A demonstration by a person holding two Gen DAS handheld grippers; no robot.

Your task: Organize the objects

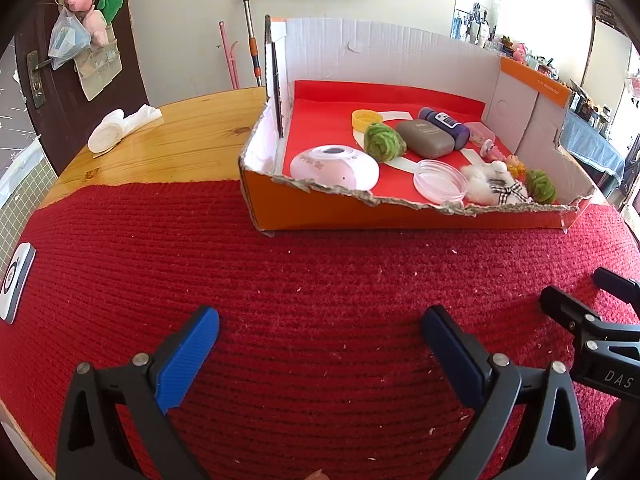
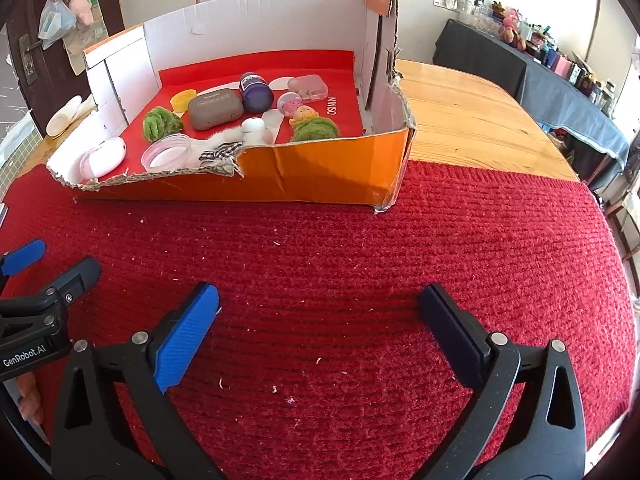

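— Where did the two claws stand?

— Both hung over the red knitted mat [image 1: 320, 280]. The left gripper [image 1: 320, 320] was spread wide with nothing between its blue pads [image 1: 188, 356]; just to its right, the right gripper [image 2: 320, 304] gaped as wide, likewise empty.

— And the things being sorted?

— All ahead of the claws, inside the torn orange cardboard box [image 2: 320, 172]. Going left to right beyond the left claw: a white oval case [image 1: 334, 168], a green yarn ball [image 1: 382, 140], a grey case [image 1: 426, 138], a dark blue bottle [image 1: 446, 124], a clear round lid [image 1: 440, 180], a white plush toy [image 1: 490, 184] and a second green ball [image 1: 540, 186].

— Anything outside the box?

— Far left of the left claw, a rolled white cloth [image 1: 120, 128] on the wooden table [image 1: 192, 140].
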